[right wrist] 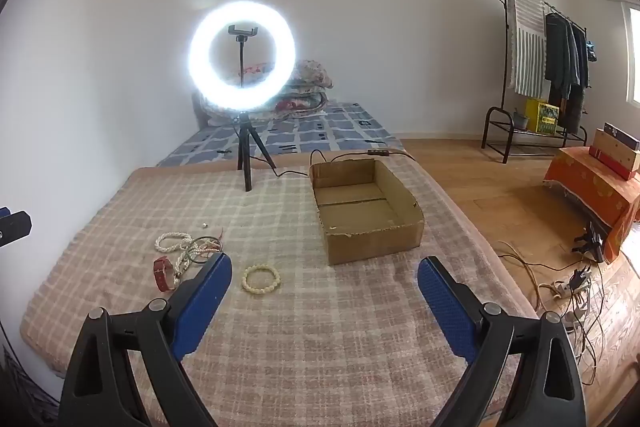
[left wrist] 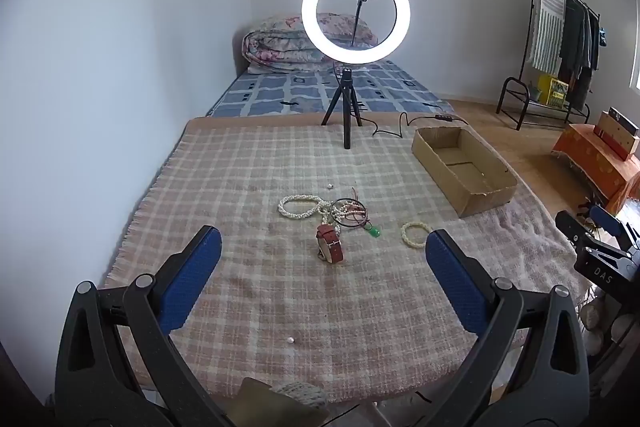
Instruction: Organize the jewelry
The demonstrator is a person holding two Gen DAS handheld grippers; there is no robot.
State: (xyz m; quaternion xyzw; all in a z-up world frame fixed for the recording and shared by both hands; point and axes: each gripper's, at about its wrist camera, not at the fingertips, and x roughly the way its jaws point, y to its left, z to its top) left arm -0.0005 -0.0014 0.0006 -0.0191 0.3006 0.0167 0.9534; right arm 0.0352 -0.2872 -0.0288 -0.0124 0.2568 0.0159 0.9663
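Jewelry: cream beaded bracelet lies just ahead of the wide-open, empty right gripper, likely first into the brown cardboard box beyond; left gripper equally wide, empty.

Tangled pile of pearl strands and dark cords at cloth centre, red-strapped watch touching its 6 o'clock edge, green pendant at 4 o'clock, cream bead bracelet apart at 3 o'clock, open empty cardboard box at 2 o'clock
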